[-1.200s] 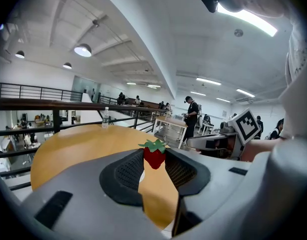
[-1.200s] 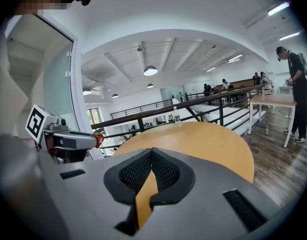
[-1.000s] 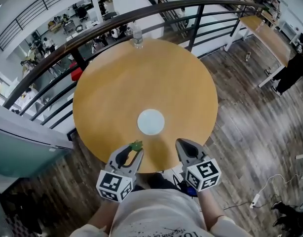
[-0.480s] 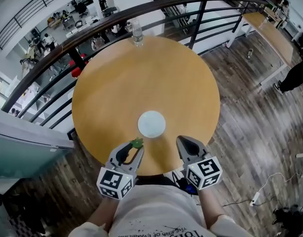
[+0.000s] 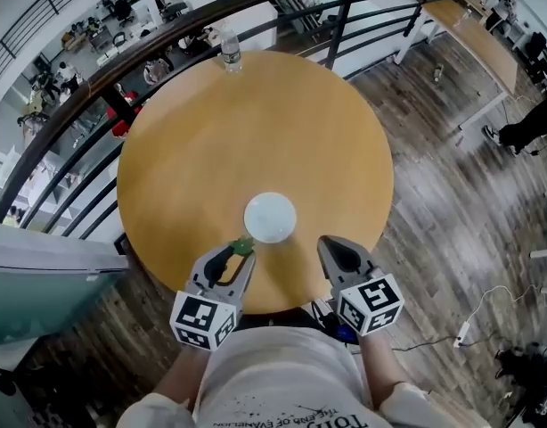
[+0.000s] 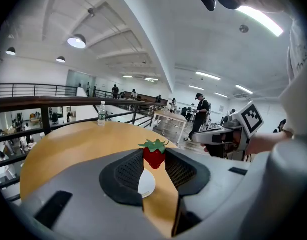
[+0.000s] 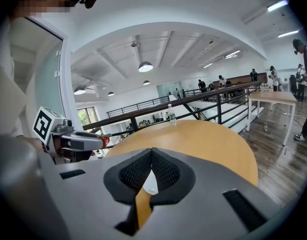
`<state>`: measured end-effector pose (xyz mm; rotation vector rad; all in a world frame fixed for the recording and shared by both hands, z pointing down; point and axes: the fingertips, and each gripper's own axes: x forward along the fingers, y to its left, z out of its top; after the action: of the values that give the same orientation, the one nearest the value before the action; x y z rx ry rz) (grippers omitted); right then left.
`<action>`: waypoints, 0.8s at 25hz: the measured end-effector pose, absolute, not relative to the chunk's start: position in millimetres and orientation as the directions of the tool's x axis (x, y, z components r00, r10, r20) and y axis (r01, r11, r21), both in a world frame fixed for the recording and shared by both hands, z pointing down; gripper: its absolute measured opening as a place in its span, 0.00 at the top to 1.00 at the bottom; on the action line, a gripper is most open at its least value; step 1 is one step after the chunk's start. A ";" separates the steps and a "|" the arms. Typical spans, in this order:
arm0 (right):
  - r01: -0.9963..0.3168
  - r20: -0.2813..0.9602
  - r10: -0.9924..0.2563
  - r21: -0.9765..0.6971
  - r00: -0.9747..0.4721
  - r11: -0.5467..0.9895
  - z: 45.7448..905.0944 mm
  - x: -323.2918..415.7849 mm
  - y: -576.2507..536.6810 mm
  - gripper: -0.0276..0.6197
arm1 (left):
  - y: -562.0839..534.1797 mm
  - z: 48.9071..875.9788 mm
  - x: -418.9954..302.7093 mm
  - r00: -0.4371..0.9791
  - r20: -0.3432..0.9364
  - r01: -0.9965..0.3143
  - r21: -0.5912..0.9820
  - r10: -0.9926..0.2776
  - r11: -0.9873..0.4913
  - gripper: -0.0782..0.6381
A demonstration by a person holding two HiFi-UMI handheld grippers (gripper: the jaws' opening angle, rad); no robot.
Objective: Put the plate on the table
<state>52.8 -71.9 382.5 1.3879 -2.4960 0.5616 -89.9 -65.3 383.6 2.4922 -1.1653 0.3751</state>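
Observation:
A small white plate [image 5: 270, 218] lies flat on the round wooden table [image 5: 256, 132], near its front edge. My left gripper [image 5: 243, 249] hovers just short of the plate's near-left rim, shut on a red strawberry [image 6: 155, 154] with green leaves [image 5: 244, 244]. Between the jaws in the left gripper view, the plate [image 6: 146, 184] shows below the berry. My right gripper [image 5: 330, 243] is over the table's front edge to the right of the plate, jaws shut with nothing between them. The plate [image 7: 149, 183] also shows beyond its tips.
A clear water bottle [image 5: 229, 52] stands at the table's far edge by a dark railing [image 5: 95, 78]. Wood floor surrounds the table, and a long desk [image 5: 474, 38] stands at the far right. People stand in the background [image 6: 199, 115].
Both grippers have moved forward a little over the table's front edge. The strawberry now sits close to the plate's rim. The plate has not moved.

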 end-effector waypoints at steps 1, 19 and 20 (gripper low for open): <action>-0.852 0.380 -0.763 -0.218 -0.523 0.475 383.7 50.8 -74.6 0.93 | -68.1 384.6 -92.2 0.625 0.387 -0.775 0.207 -0.678 -0.597 0.69; -0.862 0.429 -0.748 -0.249 -0.506 0.441 423.8 57.1 -112.5 0.93 | -113.6 429.6 -78.9 0.638 0.465 -0.748 0.185 -0.613 -0.638 0.69; -0.863 0.433 -0.747 -0.253 -0.505 0.437 426.9 57.8 -114.8 0.93 | -115.7 432.6 -77.9 0.637 0.472 -0.746 0.176 -0.610 -0.643 0.69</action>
<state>57.8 -114.8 426.9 1.3963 -2.4344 0.6541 -77.9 -115.7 432.6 2.5045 -1.0803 0.5325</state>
